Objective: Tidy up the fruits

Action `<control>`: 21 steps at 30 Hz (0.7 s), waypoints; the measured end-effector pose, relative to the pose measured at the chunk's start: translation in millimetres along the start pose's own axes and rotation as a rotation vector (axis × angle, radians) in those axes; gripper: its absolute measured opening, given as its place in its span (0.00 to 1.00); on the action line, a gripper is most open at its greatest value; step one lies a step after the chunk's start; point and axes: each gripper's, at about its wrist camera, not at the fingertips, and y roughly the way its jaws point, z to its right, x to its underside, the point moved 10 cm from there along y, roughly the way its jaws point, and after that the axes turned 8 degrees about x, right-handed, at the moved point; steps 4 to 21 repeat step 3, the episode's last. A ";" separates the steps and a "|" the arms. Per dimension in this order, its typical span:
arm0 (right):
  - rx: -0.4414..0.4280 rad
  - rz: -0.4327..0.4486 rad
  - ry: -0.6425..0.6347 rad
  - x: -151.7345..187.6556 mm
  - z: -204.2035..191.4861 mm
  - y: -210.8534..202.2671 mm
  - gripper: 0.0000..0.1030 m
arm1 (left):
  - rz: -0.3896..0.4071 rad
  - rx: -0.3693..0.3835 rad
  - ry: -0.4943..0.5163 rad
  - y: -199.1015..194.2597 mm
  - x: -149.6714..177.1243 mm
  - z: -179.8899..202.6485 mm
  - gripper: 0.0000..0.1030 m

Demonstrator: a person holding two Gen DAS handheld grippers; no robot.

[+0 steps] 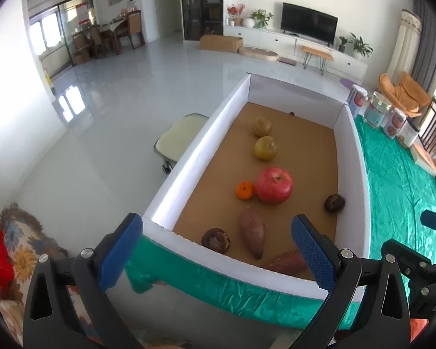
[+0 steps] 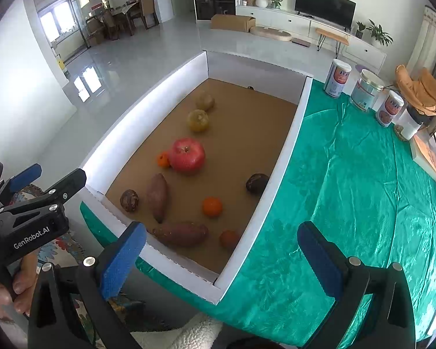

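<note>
A white-walled box (image 1: 189,160) (image 2: 287,157) with a brown floor lies on the green cloth. Inside are a red apple (image 1: 273,185) (image 2: 186,155), a small orange (image 1: 244,190) (image 2: 163,159) touching it, two yellow-brown pears (image 1: 265,147) (image 2: 198,120), two sweet potatoes (image 1: 253,233) (image 2: 157,196), dark round fruits (image 1: 334,203) (image 2: 257,183), and another orange (image 2: 212,206). My left gripper (image 1: 218,253) hovers open above the box's near wall, nothing between its blue pads. My right gripper (image 2: 222,257) is open over the box's near right corner, also empty.
Green cloth (image 2: 348,192) covers the table right of the box. Three tins (image 2: 363,90) and a white container (image 2: 411,126) stand at the far right. A padded stool (image 1: 177,138) sits on the floor left of the box. A person's hand (image 2: 3,290) holds the left gripper.
</note>
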 end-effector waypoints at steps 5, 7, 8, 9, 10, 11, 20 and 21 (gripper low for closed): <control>-0.007 0.000 0.000 0.4 -1.5 -0.1 1.00 | 0.015 -0.019 0.021 -1.8 -1.5 2.1 0.99; -0.007 0.000 0.000 0.4 -1.5 -0.1 1.00 | 0.015 -0.019 0.021 -1.8 -1.5 2.1 0.99; -0.007 0.000 0.000 0.4 -1.5 -0.1 1.00 | 0.015 -0.019 0.021 -1.8 -1.5 2.1 0.99; -0.007 0.000 0.000 0.4 -1.5 -0.1 1.00 | 0.015 -0.019 0.021 -1.8 -1.5 2.1 0.99; -0.007 0.000 0.000 0.4 -1.5 -0.1 1.00 | 0.015 -0.019 0.021 -1.8 -1.5 2.1 0.99; -0.007 0.000 0.000 0.4 -1.5 -0.1 1.00 | 0.015 -0.019 0.021 -1.8 -1.5 2.1 0.99; -0.007 0.000 0.000 0.4 -1.5 -0.1 1.00 | 0.015 -0.019 0.021 -1.8 -1.5 2.1 0.99; -0.007 0.000 0.000 0.4 -1.5 -0.1 1.00 | 0.015 -0.019 0.021 -1.8 -1.5 2.1 0.99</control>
